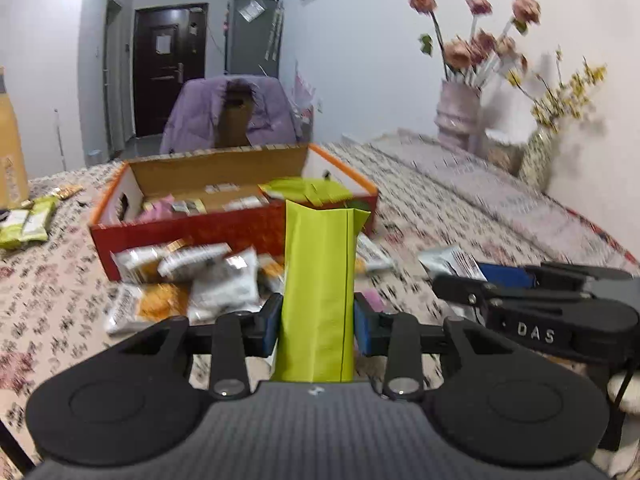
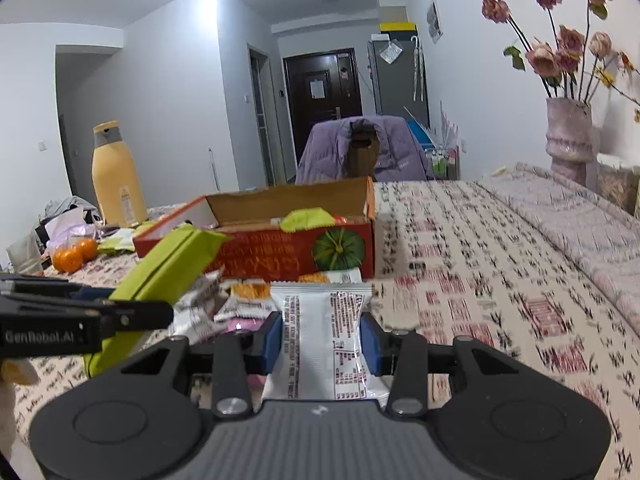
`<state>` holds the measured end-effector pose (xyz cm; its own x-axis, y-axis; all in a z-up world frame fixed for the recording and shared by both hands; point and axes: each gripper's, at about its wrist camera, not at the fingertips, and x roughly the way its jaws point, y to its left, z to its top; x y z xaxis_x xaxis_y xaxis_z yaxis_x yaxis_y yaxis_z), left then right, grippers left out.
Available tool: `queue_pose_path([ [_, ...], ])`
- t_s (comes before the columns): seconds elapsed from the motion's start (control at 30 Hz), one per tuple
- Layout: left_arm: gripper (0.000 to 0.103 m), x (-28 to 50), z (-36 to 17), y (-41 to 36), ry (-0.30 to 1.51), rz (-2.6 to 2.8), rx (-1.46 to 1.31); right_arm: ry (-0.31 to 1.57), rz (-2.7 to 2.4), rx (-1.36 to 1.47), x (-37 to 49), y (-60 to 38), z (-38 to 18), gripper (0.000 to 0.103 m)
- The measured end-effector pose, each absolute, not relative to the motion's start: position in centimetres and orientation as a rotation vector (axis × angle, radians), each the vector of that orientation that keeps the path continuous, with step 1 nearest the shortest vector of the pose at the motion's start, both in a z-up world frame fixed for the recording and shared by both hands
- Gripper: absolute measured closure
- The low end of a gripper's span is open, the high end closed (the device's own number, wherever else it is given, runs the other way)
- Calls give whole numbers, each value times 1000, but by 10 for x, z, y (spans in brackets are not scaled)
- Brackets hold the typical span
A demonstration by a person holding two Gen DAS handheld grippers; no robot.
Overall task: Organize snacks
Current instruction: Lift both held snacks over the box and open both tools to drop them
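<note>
The green packet (image 1: 318, 300) stands upright, pinched between the pads of the left claw (image 1: 316, 326), lifted clear of the table (image 1: 460, 200) and just short of the red box (image 1: 236, 236). Alongside it, the right claw (image 2: 322, 338) is clamped on a white packet (image 2: 326, 340), also held off the cloth. So both claws are loaded, each closed tight on its own snack, and this looks like the carry step: pick-up done, drop-off to come.

The box sits open straight ahead, with pink and silver packets and another green one already lying inside. The next move, I'd say, calls for bringing each packet up over the near wall, lowering it into a free patch and only then letting go.

Watch the clutter! A heap of silver and orange snack bags (image 1: 188, 280) lies right against the box front, under the path. More green packets (image 1: 28, 224) wait off to the left, near a tall yellow bottle (image 2: 116, 176) and some oranges (image 2: 74, 256). The flower vase (image 2: 568, 140) stands well to the right, out of harm's way. The two claws ride close together, so they could bump over the box.
</note>
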<state>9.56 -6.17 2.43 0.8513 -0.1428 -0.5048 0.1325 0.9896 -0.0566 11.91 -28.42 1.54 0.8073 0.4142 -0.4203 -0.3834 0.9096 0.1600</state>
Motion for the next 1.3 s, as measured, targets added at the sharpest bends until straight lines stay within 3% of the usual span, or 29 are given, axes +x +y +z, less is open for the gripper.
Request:
queue_pose_path([
  [0.73,66,193,87,4,390,-47,-143,376,472,48,221,-204,88,63],
  [1.3,66,280,48,53,428,101,-213,467,437,3,320,-151,48,63],
])
